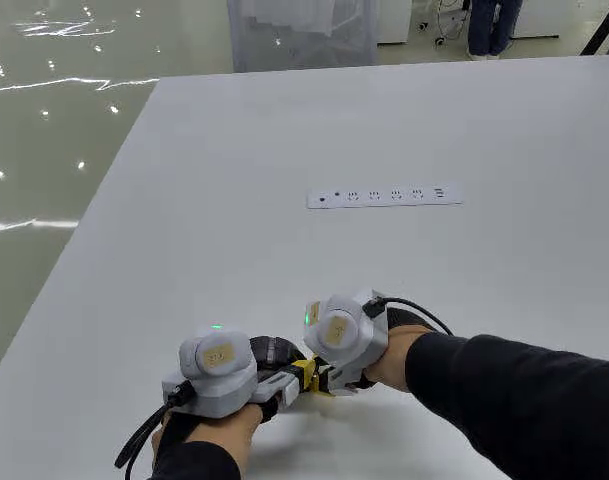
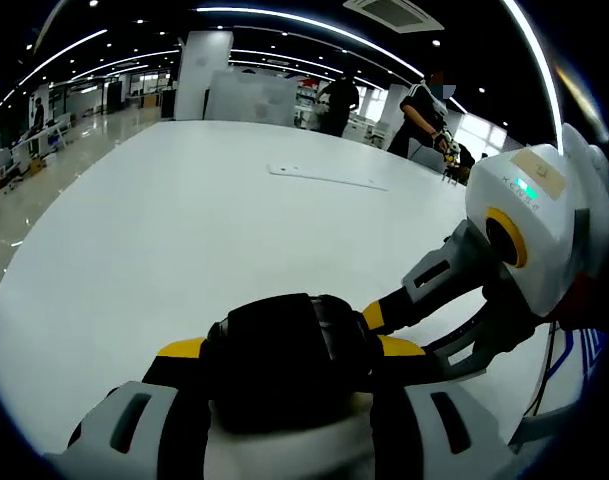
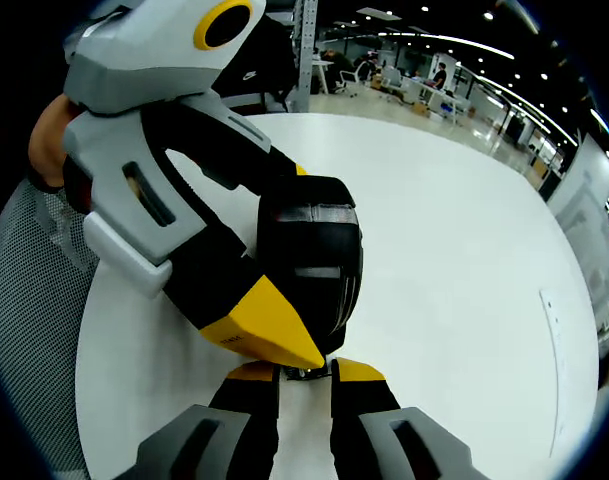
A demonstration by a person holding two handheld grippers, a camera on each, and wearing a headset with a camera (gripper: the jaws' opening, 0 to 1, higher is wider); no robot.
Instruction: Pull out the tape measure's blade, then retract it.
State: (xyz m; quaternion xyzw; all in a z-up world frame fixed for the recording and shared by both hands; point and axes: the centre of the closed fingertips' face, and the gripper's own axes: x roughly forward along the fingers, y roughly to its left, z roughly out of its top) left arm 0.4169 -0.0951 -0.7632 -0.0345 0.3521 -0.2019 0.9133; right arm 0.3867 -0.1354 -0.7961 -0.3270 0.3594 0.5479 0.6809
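A black tape measure (image 1: 275, 351) lies at the near edge of the white table (image 1: 384, 130). My left gripper (image 1: 284, 380) is shut on its case, and in the left gripper view the yellow-tipped jaws clamp the case (image 2: 284, 330) from both sides. My right gripper (image 1: 322, 378) meets it from the right, jaws pointing at the case. In the right gripper view the jaws (image 3: 306, 375) are nearly together on a small metal end piece just below the case (image 3: 314, 255). No length of blade is drawn out.
A white power strip (image 1: 384, 195) lies flat mid-table, further away. A translucent bin (image 1: 304, 35) stands beyond the far edge. The table's left edge runs diagonally, with shiny floor past it. People stand in the far background.
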